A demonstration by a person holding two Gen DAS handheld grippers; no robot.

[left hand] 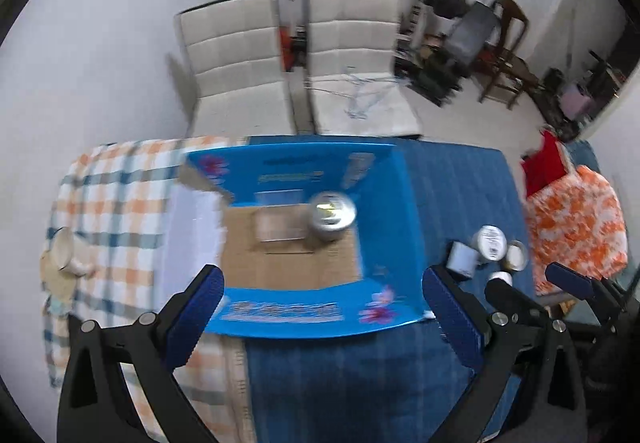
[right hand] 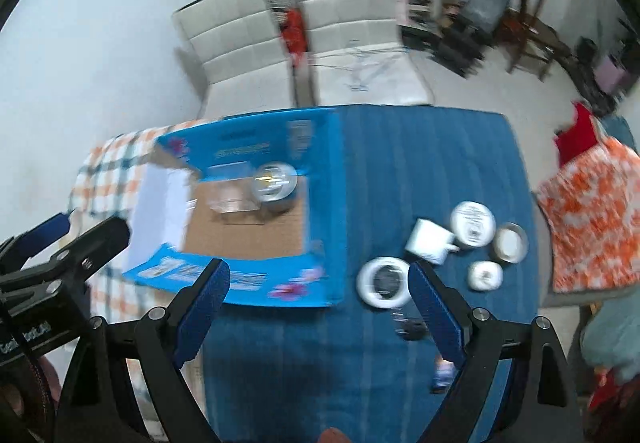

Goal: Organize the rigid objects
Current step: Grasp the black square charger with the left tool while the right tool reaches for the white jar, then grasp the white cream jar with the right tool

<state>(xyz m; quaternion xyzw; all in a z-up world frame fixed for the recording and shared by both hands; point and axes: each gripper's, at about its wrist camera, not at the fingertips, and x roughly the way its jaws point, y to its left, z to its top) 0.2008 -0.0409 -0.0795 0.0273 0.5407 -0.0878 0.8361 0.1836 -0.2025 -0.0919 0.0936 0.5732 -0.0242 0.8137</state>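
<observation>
with both tongs [left hand: 322, 297] [right hand: 318, 289] agape, they hover above table [right hand: 420, 171].

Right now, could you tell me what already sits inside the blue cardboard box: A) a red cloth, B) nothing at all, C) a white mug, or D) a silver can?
D: a silver can stands on the brown floor of the blue box, while the white mug sits outside on the blue cloth.

A silver tin [left hand: 332, 216] stands in the open blue box [left hand: 396, 211]; 5 white containers [right hand: 472, 223] cluster right.
</observation>
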